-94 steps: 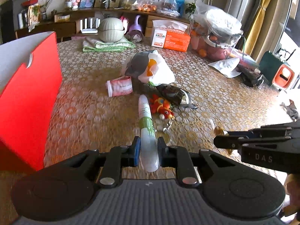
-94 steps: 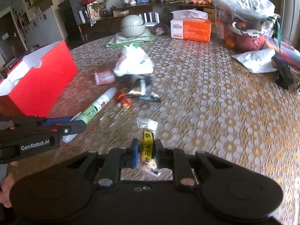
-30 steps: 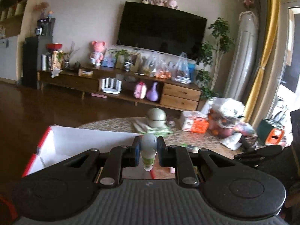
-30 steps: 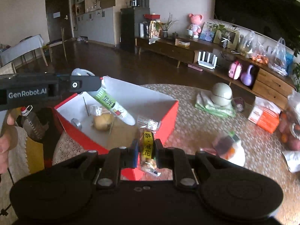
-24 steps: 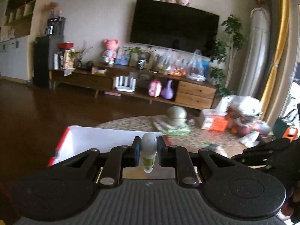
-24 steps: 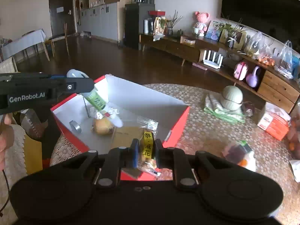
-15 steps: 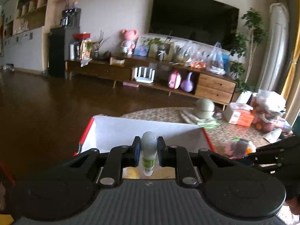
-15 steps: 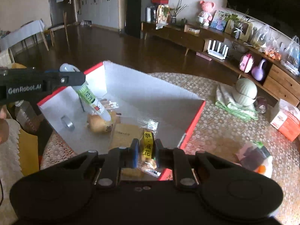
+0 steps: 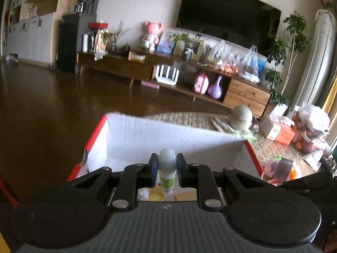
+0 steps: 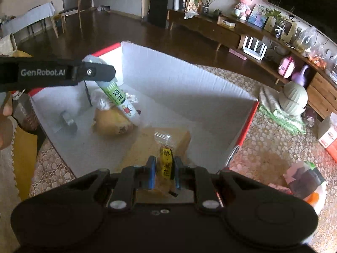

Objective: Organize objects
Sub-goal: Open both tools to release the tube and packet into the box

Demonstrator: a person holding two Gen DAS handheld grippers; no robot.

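Living-room table, red box (image 10: 246, 124): I held the left gripper (image 9: 167, 168) clenched on the tube (image 9: 167, 169), right gripper (image 10: 163, 172) loosening around the snack packet (image 10: 166, 164); next, both release inside.

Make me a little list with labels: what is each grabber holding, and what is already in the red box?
left gripper: shut on a white tube with a green label, held above the box
right gripper: fingers opening, a clear snack packet with a yellow label between them
container: red cardboard box with white inside, open on the patterned table
already inside: a yellowish-brown lumpy item in clear wrap, a small grey roll, a flat brown piece
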